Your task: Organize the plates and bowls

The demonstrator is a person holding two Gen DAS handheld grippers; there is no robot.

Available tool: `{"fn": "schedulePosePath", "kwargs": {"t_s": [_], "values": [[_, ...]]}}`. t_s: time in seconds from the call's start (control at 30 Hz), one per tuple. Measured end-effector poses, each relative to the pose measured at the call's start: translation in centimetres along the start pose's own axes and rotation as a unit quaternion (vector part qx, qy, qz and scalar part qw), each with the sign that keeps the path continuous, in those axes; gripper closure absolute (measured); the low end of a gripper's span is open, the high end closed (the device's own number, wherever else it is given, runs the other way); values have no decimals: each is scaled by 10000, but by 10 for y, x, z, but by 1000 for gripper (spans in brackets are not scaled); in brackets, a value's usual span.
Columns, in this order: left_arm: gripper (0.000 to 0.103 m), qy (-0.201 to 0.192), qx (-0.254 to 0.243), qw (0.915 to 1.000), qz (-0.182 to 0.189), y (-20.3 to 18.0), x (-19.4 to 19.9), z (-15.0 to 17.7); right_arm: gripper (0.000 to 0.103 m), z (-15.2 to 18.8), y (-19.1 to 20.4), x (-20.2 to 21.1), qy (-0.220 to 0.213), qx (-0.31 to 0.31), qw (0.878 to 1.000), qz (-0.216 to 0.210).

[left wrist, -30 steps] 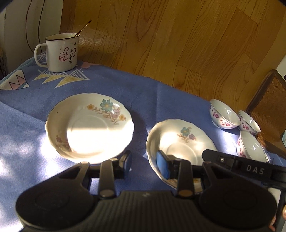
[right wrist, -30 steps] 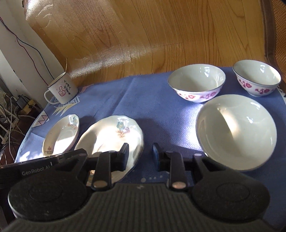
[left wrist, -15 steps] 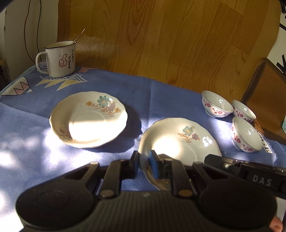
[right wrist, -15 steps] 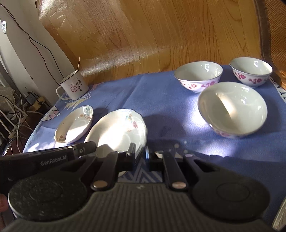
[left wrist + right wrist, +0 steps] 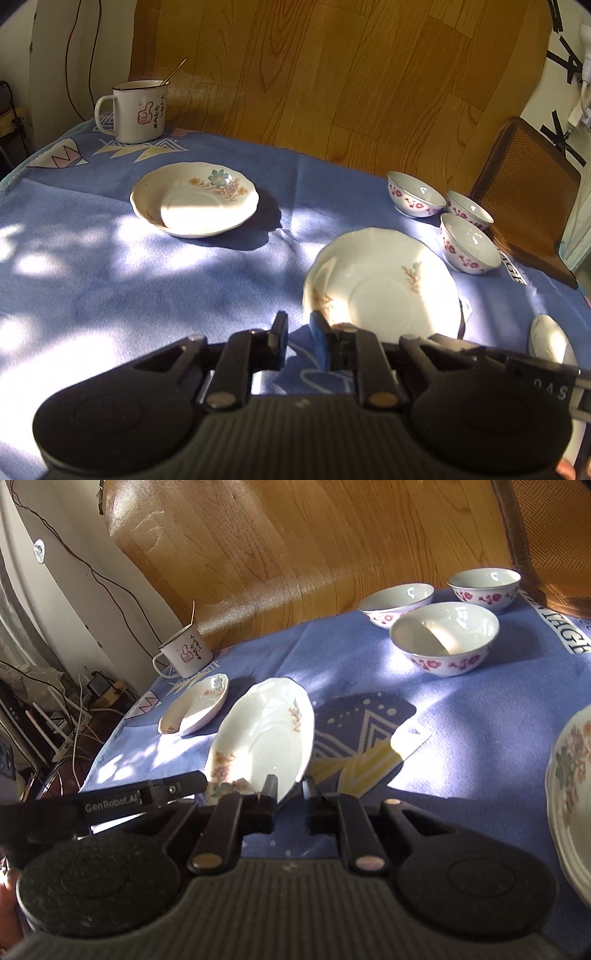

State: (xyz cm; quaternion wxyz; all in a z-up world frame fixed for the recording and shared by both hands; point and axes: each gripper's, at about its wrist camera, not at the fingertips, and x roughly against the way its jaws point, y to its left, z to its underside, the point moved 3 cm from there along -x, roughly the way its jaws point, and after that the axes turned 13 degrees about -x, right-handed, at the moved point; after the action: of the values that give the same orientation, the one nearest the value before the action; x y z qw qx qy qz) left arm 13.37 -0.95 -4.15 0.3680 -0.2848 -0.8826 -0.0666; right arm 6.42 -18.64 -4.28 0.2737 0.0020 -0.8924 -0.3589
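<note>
Since half a second earlier the flowered plate had tipped up off the surface, its near rim pinched in the right tongs. The left tongs stood slightly parted, holding nothing (cloth showed through the gap). One casing read "GenRobot.AI", the other "DAS"; the mug bore a red thumbs-up. The second plate lay well apart, with bare cloth between, and three bowls clustered near the far edge.
</note>
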Motion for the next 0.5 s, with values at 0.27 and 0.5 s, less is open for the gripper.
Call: {"fn": "schedulePosePath", "kwargs": {"t_s": [0.27,0.5], "values": [[76,239,-376,9985,331,-15,-31,-30,84,-3,-9,0,28,-212,9998,26],[90,379,-169,9983,421,-6,-43,-31,78,-11,-14,-2,-55,-157,9997,184]]}}
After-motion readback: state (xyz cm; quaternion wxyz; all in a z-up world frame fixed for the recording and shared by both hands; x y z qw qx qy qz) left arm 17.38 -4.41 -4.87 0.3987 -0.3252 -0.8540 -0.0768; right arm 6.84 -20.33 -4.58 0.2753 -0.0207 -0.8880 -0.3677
